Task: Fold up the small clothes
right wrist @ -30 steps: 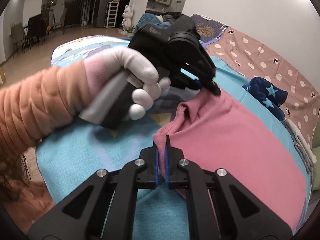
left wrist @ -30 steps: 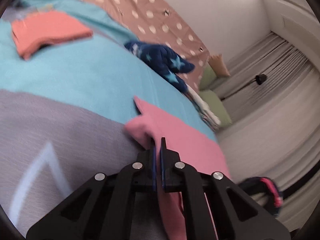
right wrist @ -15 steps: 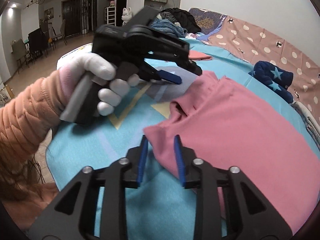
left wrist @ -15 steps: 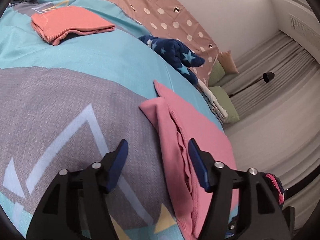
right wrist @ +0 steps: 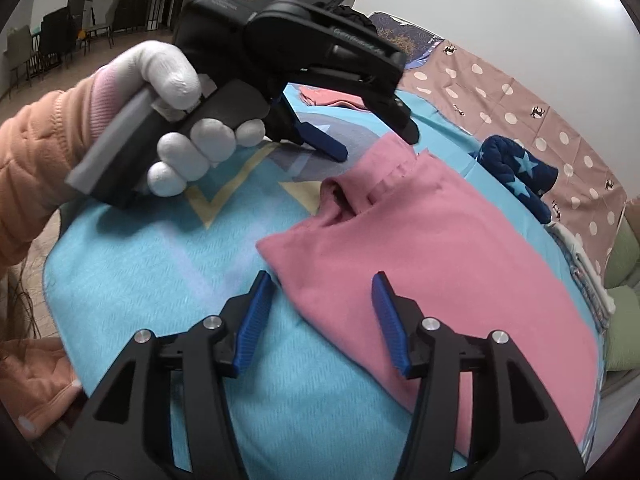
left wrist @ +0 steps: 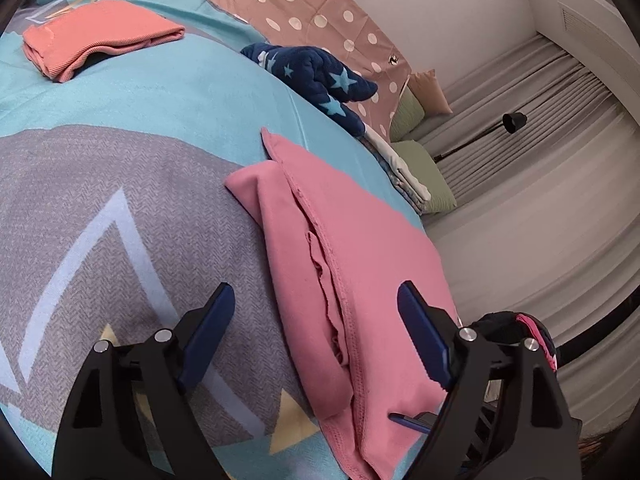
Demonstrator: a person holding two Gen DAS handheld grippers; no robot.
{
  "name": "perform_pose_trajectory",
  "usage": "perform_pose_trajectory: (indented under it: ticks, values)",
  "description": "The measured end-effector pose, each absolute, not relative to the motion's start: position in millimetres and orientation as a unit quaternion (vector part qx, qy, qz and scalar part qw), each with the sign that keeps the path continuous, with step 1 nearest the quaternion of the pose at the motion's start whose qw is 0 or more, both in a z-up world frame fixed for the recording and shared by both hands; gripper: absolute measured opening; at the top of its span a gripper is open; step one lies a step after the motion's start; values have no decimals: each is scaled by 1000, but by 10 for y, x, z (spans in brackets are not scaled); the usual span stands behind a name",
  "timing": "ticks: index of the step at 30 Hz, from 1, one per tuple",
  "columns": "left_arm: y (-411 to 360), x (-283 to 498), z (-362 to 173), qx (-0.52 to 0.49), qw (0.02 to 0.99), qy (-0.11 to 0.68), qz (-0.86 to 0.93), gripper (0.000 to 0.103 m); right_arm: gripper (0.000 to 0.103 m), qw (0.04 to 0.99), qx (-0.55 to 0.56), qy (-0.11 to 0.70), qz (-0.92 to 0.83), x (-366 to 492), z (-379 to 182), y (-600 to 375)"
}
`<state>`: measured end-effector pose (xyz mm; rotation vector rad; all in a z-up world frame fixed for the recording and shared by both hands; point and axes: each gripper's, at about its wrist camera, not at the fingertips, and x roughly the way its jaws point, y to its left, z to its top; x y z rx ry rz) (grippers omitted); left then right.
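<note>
Both claws, left claw and right claw, just spread wide above pink garment.

A folded pink cotton garment lies flat on the turquoise-and-grey patterned bed cover. Beyond it sits a navy star-printed fleece bundle, beside the brown polka-dot blanket. Farther off on the cover rests a folded coral ribbed garment. Two green cushions lie past the bundle.

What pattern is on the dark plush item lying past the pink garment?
The navy plush item carries light blue stars; clearest in the left wrist view.
</note>
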<state>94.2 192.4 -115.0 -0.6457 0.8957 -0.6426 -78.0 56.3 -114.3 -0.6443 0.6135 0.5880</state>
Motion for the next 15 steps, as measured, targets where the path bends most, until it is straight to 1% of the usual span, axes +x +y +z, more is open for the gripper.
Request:
perform_pose_trajectory:
  ticks: [1,6,12,14,15]
  values:
    - [1903,966,-1151,-301,802,420,-301,89,53,861,-313,289,276,-766,-1153,617]
    - [1661,1200,-1130,-268,808,425,-308,97,51,866,-316,288,261,-683,-1180,731]
    - [1446,1395,-1091,-248,810,436,-305,98,51,870,-301,295,257,-627,-1175,713]
    - [1465,1407,-1094,-251,811,436,-298,88,51,870,-300,295,256,-620,-1177,712]
    - [1477,1414,-1103,-251,811,439,-294,70,51,871,-297,296,256,-609,-1178,709]
